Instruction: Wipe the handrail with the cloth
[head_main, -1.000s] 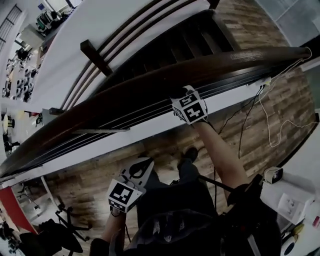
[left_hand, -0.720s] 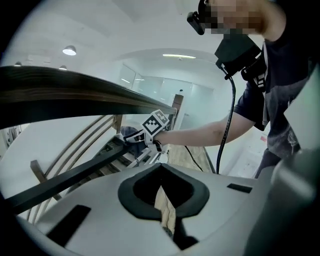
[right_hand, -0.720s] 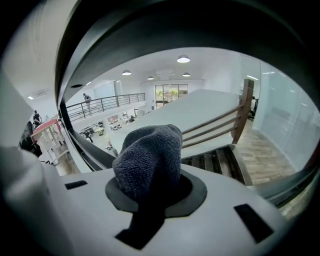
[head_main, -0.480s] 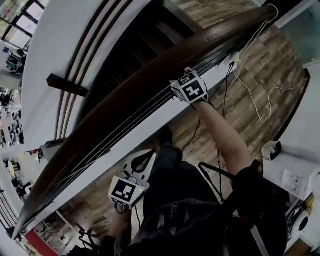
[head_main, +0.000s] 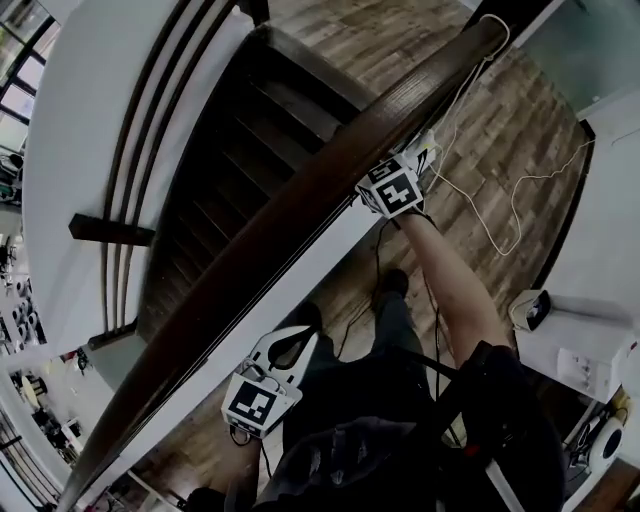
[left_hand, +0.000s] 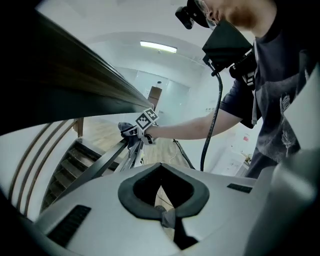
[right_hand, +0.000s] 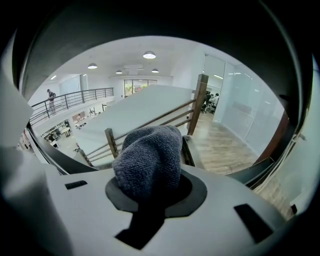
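The dark wooden handrail (head_main: 290, 215) runs diagonally from lower left to upper right in the head view. My right gripper (head_main: 388, 182) rests against its near side, toward the upper end, with the marker cube facing up. It is shut on a grey-blue terry cloth (right_hand: 150, 157), which bulges out between the jaws in the right gripper view. My left gripper (head_main: 268, 385) hangs low by the person's legs, away from the rail, jaws shut on nothing (left_hand: 164, 216). In the left gripper view the handrail (left_hand: 65, 85) passes overhead, with the right gripper (left_hand: 144, 121) and the cloth (left_hand: 126, 128) ahead.
A dark staircase (head_main: 240, 120) drops away beyond the rail. White cables (head_main: 505, 195) trail over the wooden floor (head_main: 520, 110) on the near side. A white cabinet (head_main: 575, 345) stands at the right. Thin rails (left_hand: 112, 155) run under the handrail.
My right gripper has slid with the cloth along the handrail toward its far upper end. The head view has swung with it. The left gripper has stayed low by the body.
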